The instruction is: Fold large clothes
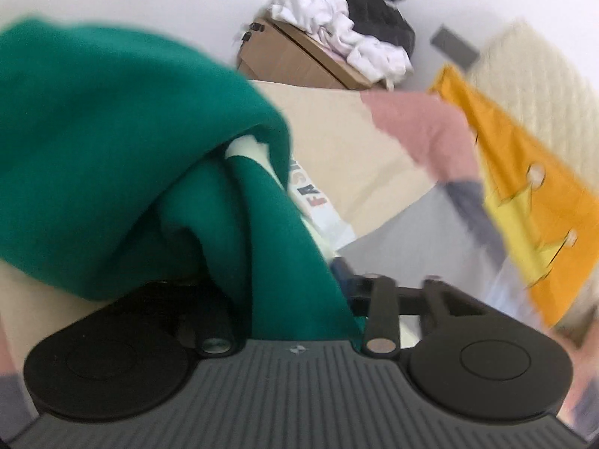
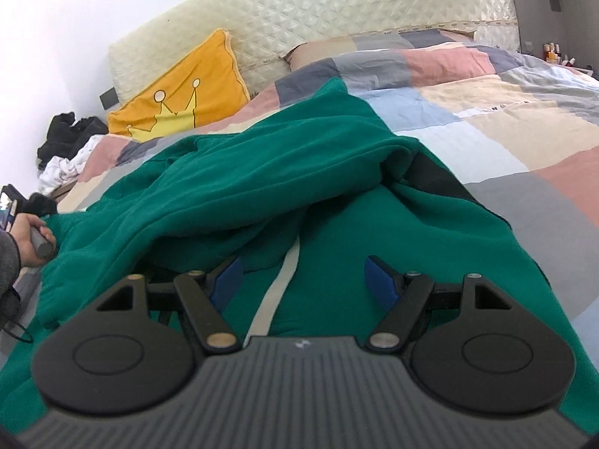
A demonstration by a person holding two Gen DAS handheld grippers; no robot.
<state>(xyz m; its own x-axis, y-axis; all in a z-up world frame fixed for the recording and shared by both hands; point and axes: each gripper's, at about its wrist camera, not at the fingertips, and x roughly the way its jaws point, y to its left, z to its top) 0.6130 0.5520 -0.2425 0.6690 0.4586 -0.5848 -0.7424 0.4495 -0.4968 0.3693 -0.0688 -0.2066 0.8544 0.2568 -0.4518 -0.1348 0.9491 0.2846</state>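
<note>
A large green sweatshirt (image 2: 232, 194) lies crumpled on the patchwork bed, with a white stripe running down its middle. My right gripper (image 2: 305, 278) is open just above it, blue pads either side of the stripe, holding nothing. In the left wrist view my left gripper (image 1: 299, 280) is shut on a bunched fold of the green sweatshirt (image 1: 112, 149), lifted above the bed; the cloth hides its fingertips. A printed white patch (image 1: 314, 194) shows under the fold. In the right wrist view the left hand with its gripper handle (image 2: 37, 241) is at the garment's left edge.
A patchwork duvet (image 2: 486, 112) covers the bed. An orange crown pillow (image 2: 179, 93) leans on the quilted headboard (image 2: 299, 11). A cardboard box (image 1: 299, 60) piled with black and white clothes stands beside the bed by the wall.
</note>
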